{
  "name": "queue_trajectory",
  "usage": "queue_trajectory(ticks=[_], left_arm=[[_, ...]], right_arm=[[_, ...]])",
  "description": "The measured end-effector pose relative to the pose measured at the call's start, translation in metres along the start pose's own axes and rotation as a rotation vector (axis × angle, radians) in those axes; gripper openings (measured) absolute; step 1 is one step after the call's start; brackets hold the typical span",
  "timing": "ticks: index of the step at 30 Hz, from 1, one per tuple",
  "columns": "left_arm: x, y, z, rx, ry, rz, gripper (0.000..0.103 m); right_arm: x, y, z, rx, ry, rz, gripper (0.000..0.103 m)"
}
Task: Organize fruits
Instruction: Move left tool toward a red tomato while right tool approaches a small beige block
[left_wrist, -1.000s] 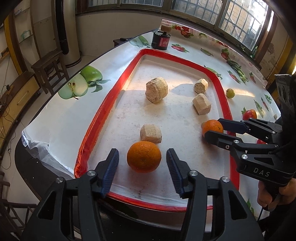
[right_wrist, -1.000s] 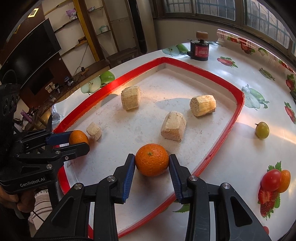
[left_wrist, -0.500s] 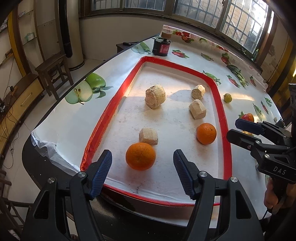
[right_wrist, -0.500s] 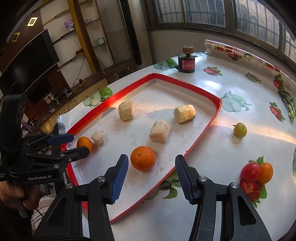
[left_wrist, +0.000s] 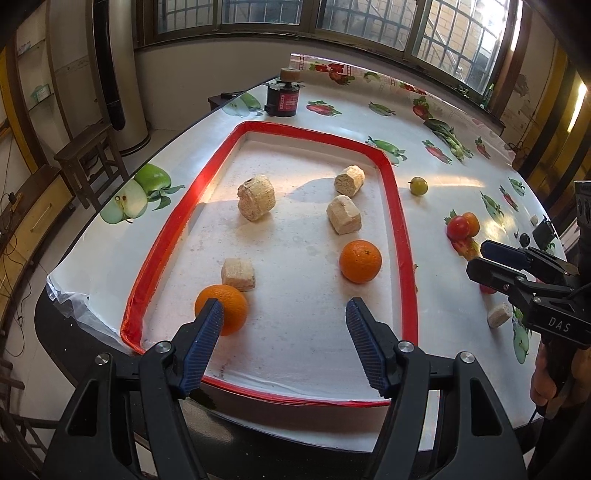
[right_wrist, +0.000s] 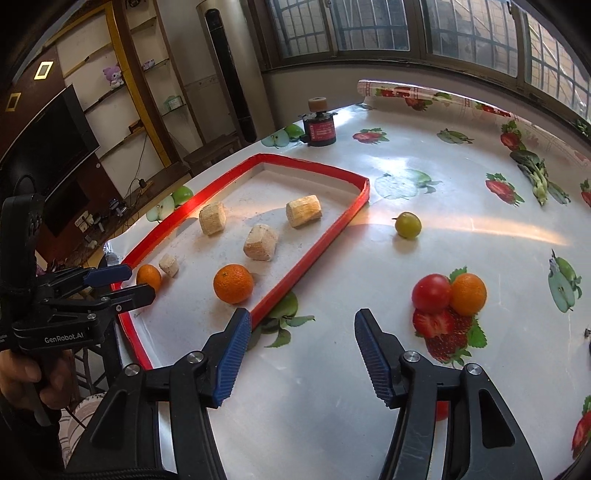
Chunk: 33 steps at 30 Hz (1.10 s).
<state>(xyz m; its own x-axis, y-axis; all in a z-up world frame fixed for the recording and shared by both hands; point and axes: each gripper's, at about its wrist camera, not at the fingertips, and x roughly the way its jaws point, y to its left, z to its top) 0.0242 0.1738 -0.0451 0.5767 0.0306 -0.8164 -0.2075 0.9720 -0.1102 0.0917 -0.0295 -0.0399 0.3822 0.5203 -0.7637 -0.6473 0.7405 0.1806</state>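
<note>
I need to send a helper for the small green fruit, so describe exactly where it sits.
Start at the red-rimmed tray on the fruit-print table. The small green fruit lies alone on the cloth just outside the tray's far right corner. Unlike the two oranges and pale chunks inside the tray, it is yellowish-green, smaller, and a real fruit with a shadow, not a printed picture.

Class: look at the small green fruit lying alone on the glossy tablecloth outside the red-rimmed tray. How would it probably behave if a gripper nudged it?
The green fruit looks round, so it would likely roll. The tablecloth shines, suggesting little friction to stop it. No rim guards it, unlike inside the tray.
</note>
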Motion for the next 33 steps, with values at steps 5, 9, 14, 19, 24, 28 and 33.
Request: queue_trajectory(ticks=[5, 9, 14, 19, 24, 28, 33], left_arm=[[0.0, -0.015, 0.0, 0.027, 0.001, -0.024, 0.068], [-0.001, -0.031, -0.001, 0.058, 0.004, -0.045, 0.068], [-0.001, -0.054, 0.0, 0.098, 0.004, -0.072, 0.068], [0.0, -0.081, 0.003, 0.148, 0.006, -0.104, 0.068], [0.004, -0.107, 0.004, 0.197, 0.011, -0.131, 0.068], [0.009, -0.124, 0.007, 0.225, 0.018, -0.145, 0.068], [0.019, -0.137, 0.014, 0.226, 0.025, -0.165, 0.068]], right_arm=[[-0.016, -0.02, -0.01, 0.038, -0.018, -0.032, 0.062], [-0.03, -0.037, -0.02, 0.076, -0.033, -0.063, 0.067], [-0.044, -0.061, -0.035, 0.123, -0.042, -0.104, 0.068], [-0.057, -0.082, -0.048, 0.165, -0.047, -0.134, 0.069], [-0.068, -0.099, -0.058, 0.2, -0.054, -0.159, 0.069], [-0.076, -0.112, -0.066, 0.231, -0.059, -0.173, 0.069], [-0.077, -0.115, -0.072, 0.237, -0.058, -0.17, 0.069]])
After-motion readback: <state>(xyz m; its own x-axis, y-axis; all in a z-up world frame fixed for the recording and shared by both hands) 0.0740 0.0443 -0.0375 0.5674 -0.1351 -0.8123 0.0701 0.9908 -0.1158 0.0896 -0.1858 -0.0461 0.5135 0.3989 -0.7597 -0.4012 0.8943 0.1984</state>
